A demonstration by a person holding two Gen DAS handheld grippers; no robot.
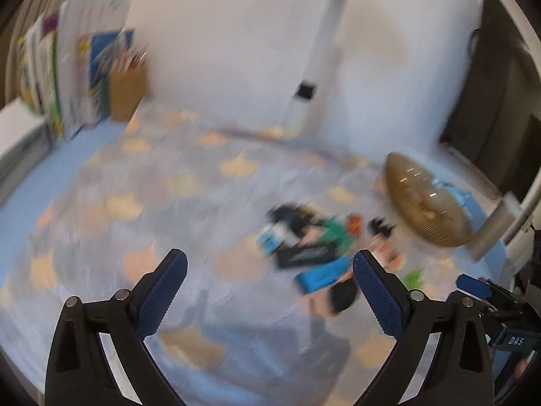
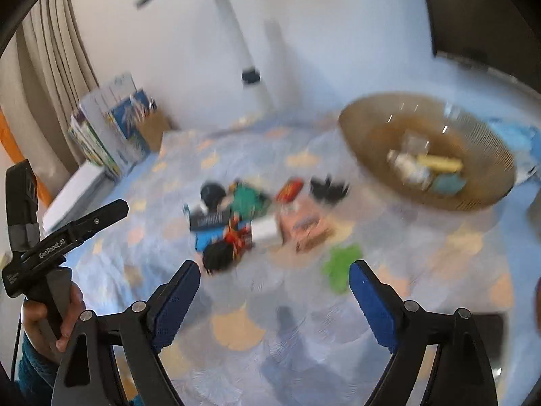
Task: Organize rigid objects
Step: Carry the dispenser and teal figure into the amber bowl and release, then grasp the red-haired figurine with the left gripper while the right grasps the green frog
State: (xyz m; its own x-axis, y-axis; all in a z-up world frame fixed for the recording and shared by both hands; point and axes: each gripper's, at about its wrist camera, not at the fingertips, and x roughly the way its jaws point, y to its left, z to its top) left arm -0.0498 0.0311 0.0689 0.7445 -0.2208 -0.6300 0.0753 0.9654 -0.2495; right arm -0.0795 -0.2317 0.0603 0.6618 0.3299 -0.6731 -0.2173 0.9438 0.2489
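both grippers hang empty over the worktop: the left gripper [image 1: 270, 270] has its blue pads spread wide with nothing between them, and the right gripper [image 2: 274, 280] stands just as far apart, also bare. no earlier look to compare, so i only say how they are now.

the things to sort lie in a loose heap of small objects [image 2: 257, 216] near the middle of the worktop, with a green piece [image 2: 339, 264] a little apart on the near side. everything is smeared by motion, so i can't name most of them. a brown mesh bowl [image 2: 480, 182] sits to the right of the heap and already holds a few items, which makes it look like the collecting place; i'd guess the wide jaws are readied for another pick from the heap.

the surface is a pale blue cloth [image 1: 101, 182] with peach shapes. behind it is a white wall, a white lamp post [image 1: 324, 50], a stack of books [image 2: 101, 135] and a brown pencil holder [image 1: 126, 93] at the far left.
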